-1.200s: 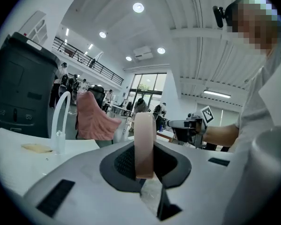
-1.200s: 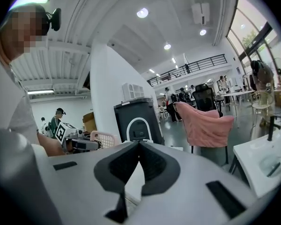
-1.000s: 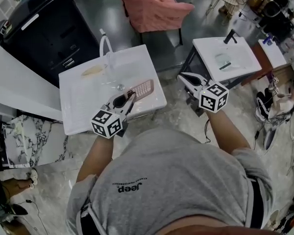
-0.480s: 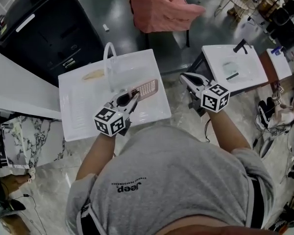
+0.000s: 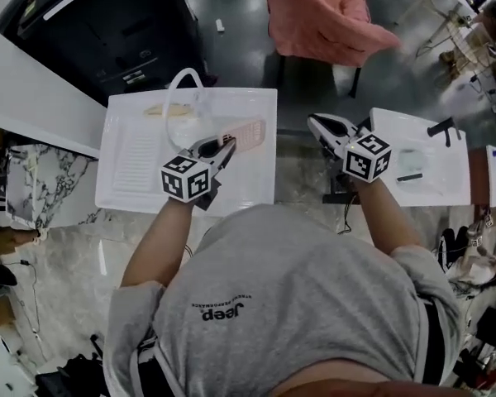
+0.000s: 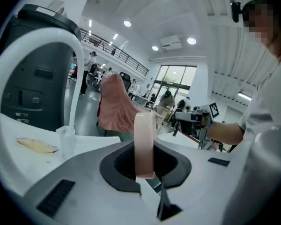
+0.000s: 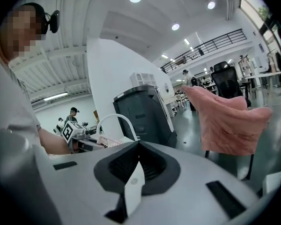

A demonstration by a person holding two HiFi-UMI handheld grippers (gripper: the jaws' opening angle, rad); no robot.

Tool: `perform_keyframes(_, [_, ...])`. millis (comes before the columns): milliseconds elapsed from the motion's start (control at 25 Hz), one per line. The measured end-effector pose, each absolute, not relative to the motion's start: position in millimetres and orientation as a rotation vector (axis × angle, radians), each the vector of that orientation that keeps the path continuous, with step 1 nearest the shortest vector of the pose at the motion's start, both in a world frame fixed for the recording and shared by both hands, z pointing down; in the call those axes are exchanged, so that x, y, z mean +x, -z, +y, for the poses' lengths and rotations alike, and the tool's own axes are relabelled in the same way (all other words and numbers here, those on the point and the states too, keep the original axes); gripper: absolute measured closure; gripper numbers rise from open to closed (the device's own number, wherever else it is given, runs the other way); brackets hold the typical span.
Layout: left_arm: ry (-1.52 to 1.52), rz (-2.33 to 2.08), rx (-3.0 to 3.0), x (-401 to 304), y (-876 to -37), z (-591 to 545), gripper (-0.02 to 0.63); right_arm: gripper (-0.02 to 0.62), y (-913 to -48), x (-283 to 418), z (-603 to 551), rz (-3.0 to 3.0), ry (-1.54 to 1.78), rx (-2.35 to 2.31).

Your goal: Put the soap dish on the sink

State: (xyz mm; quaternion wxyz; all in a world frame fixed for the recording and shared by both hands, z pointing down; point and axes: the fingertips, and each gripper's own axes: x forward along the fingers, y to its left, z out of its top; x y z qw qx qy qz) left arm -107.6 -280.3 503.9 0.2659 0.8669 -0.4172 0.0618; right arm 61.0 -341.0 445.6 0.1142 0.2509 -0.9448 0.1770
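Gripping the pink soap dish (image 5: 246,133) above the right edge of the sink (image 5: 132,172) mid-placement, the left tongs (image 5: 223,147) seemingly needed only to lower and release; the right tongs (image 5: 321,126) hung closed, empty.

Arched faucet (image 6: 37,36) at the sink (image 5: 116,195) back, left drainboard bare.
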Motion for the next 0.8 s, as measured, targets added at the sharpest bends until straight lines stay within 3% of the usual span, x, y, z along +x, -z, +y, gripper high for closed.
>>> perform_keyframes(800, [-0.459, -1.070, 2.022, -125.2, -636.9, -395.6, 0.560, 0.543, -521.8, 35.0, -381.8, -2.659, -0.572, 0.699])
